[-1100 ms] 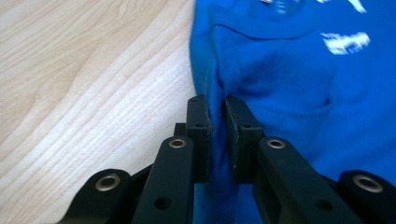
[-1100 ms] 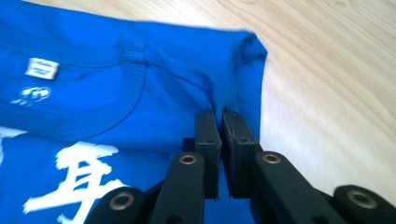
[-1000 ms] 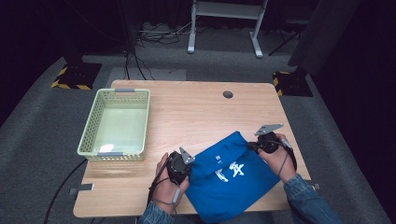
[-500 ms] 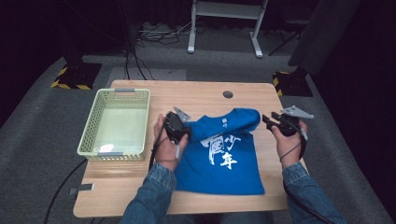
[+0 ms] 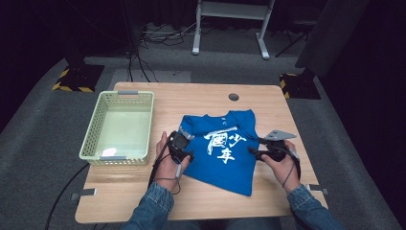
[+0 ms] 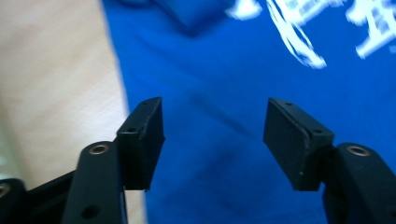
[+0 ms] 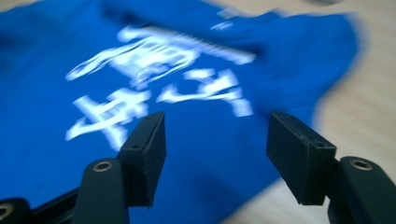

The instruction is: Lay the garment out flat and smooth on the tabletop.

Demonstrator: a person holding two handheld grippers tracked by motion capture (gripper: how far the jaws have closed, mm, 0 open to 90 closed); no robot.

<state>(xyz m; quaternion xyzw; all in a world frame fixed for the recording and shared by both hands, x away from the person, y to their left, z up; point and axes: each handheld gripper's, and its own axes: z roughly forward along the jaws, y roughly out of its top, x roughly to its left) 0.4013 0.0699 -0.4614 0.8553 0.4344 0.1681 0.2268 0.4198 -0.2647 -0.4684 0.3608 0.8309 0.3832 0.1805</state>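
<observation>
A blue T-shirt with white printed characters lies spread flat on the wooden table, front side up, its collar end pointing away from the person and its hem toward them. Everything else sits around that shirt: a pale green basket stands to the left of it, apart from the cloth, and a small round hole in the tabletop shows beyond the collar. The left gripper is at the shirt's left edge, partway down the side below the sleeve, held in the person's left hand. In the left gripper view its jaws stand wide apart, having just closed in a little after opening, with bare blue fabric below the gap and nothing pinched; the table's wood shows just beside the left jaw. The right gripper is at the shirt's right edge, level with the lower row of characters, in the right hand. Its jaws have just been opening and stand wide in the right gripper view, the print lying beyond them and no cloth caught between the pads.
</observation>
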